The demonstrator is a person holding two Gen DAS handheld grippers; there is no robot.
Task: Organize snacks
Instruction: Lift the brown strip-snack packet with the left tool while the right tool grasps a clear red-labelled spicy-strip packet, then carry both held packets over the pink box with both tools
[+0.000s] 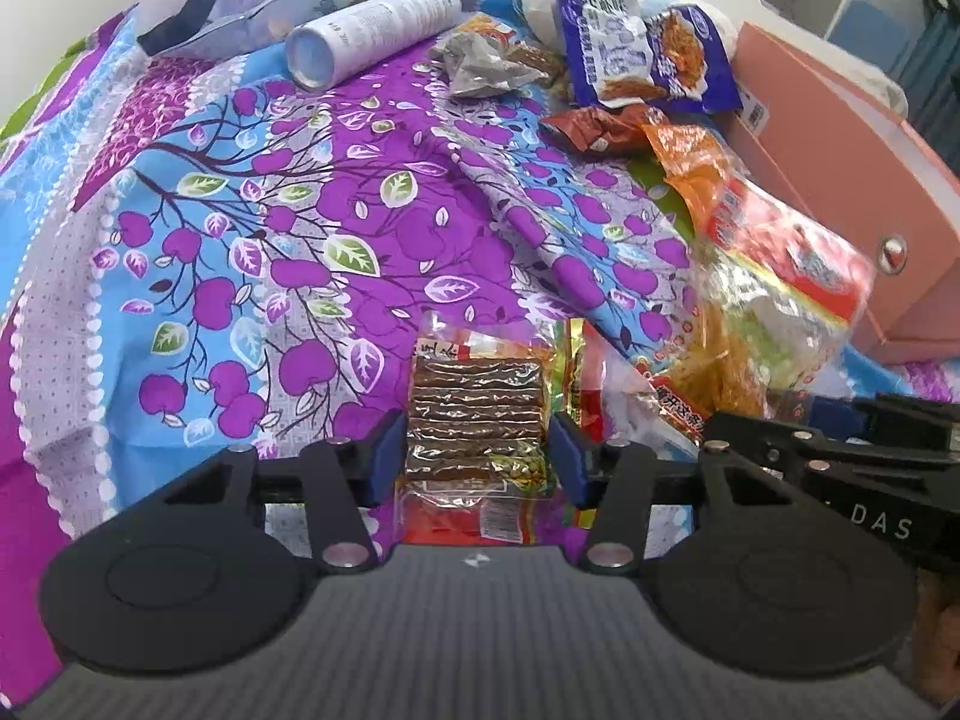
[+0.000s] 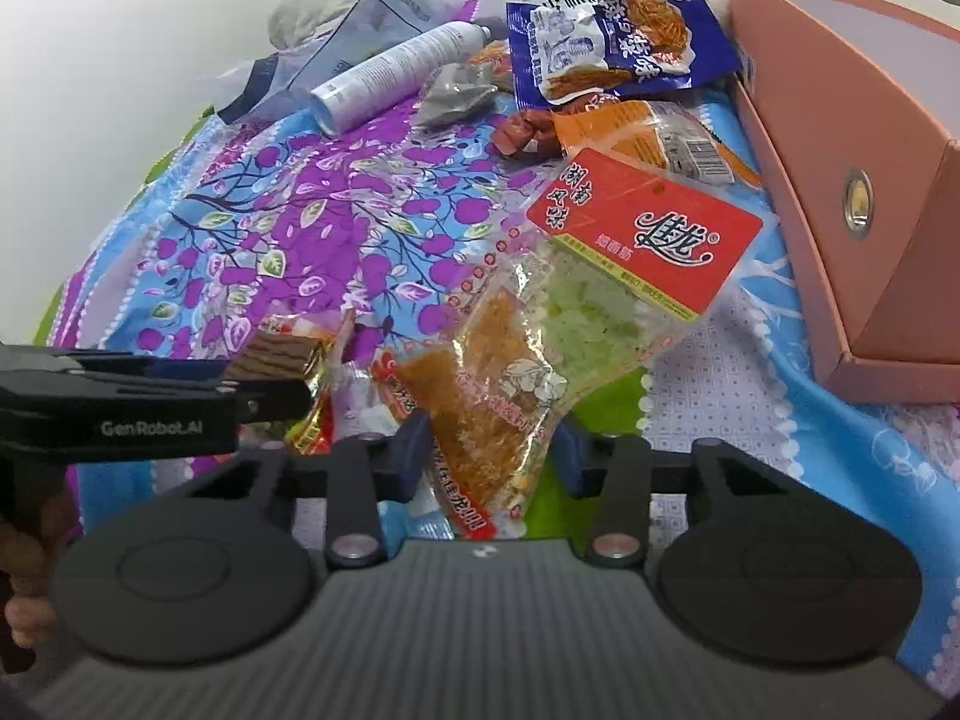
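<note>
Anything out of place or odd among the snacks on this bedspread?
Yes: a white spray can lies on its side among the snack packets, apparently not a snack. Near it sits a crumpled grey wrapper, possibly empty. The snacks lie scattered beside the pink box, not in it.

The bedsheet (image 1: 252,228) is soft matt printed cloth, a bit wrinkled. The brown-stick snack pack (image 1: 477,420) is shiny clear plastic film, same as the red-label bag (image 2: 600,288). The white can (image 1: 372,30) looks like smooth metal with a paper-ish label. The pink box (image 2: 852,138) is matt cardboard.
</note>
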